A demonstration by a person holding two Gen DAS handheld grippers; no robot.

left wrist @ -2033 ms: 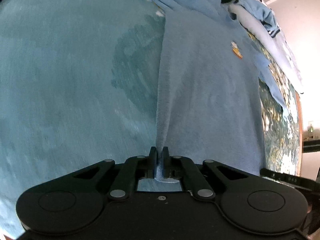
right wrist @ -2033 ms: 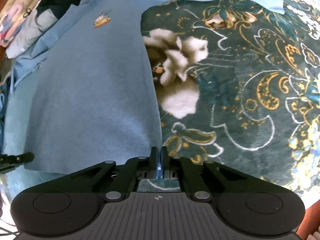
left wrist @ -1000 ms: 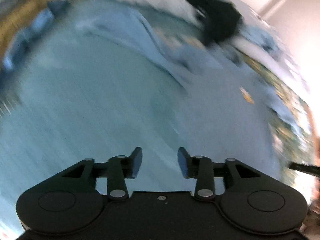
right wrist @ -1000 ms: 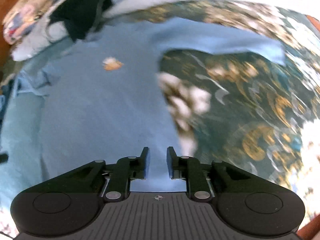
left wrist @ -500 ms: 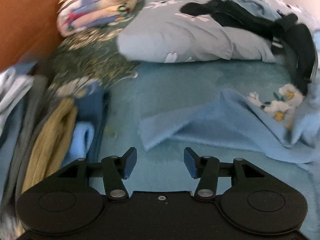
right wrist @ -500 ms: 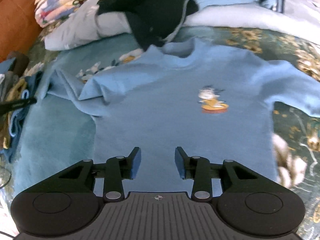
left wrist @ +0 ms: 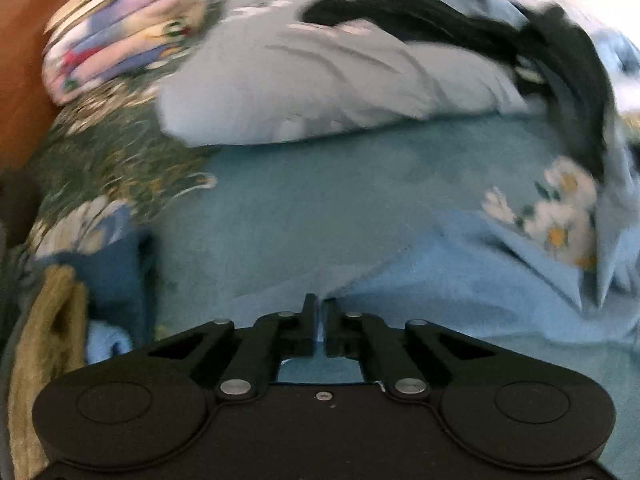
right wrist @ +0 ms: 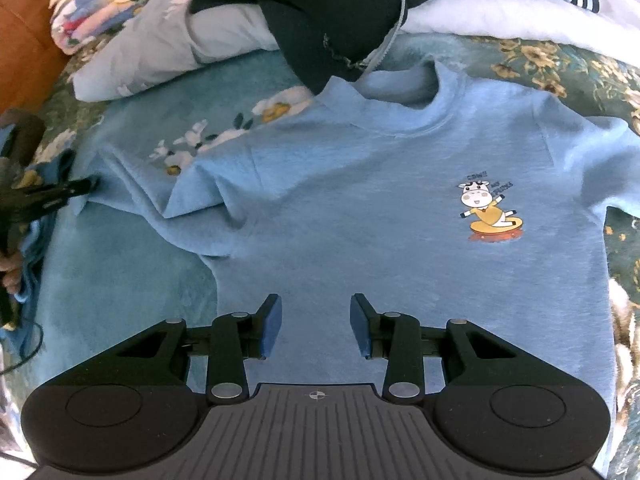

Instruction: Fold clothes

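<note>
A light blue sweatshirt point(right wrist: 360, 200) with a cartoon cow print point(right wrist: 490, 216) lies front up on the teal blanket point(left wrist: 340, 200). Its left sleeve point(left wrist: 440, 280) is crumpled and stretches out to the left. My left gripper point(left wrist: 319, 306) is shut on the tip of that sleeve, and a strip of light blue cloth shows between its fingers. In the right wrist view the left gripper point(right wrist: 91, 186) meets the sleeve end at the far left. My right gripper point(right wrist: 314, 320) hangs open over the sweatshirt's lower body, with nothing between its pads.
A grey-blue pillow point(left wrist: 320, 80) lies at the head of the bed under a black garment point(right wrist: 332, 12). A colourful folded blanket point(left wrist: 120, 40) sits by the brown headboard point(right wrist: 24, 20). Folded clothes point(left wrist: 52, 320) are piled at the left edge. The floral bedspread point(right wrist: 560, 60) shows at right.
Both grippers let go of the hem and travelled up the sweatshirt toward the pillow. The left gripper then reached the sleeve tip and shut on it. The right gripper's jaws spread wider.
</note>
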